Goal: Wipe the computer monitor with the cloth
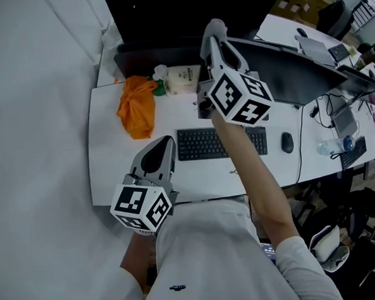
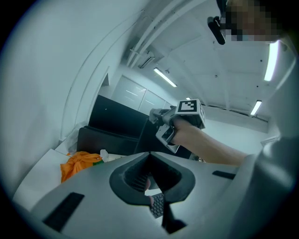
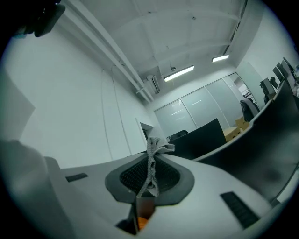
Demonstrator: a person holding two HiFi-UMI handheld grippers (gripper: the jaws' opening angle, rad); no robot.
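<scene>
We see the fingers of the right gripper [image 1: 214, 31] clamped together on a grey cloth [image 3: 151, 165], with a thin strip of it sticking out past the tips, raised close to the left end of the dark monitor [image 1: 297, 76]. The fingers of the left gripper [image 1: 164, 145] are together with nothing between them, above the tabletop [image 1: 112, 163] near the keyboard [image 1: 203, 144]. An orange bundle [image 1: 137, 105] lies on the tabletop, and we cannot tell what is inside it.

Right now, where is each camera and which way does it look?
Head view: on the person's head, looking down at desk, keyboard, monitor; arms, left gripper, right gripper show.
Left gripper view: on that gripper, facing up across the desk; shut fingers show.
Right gripper view: on that gripper, facing the ceiling; fingers pinch the grey cloth.
Shared: head and left gripper views show the orange bundle.
</scene>
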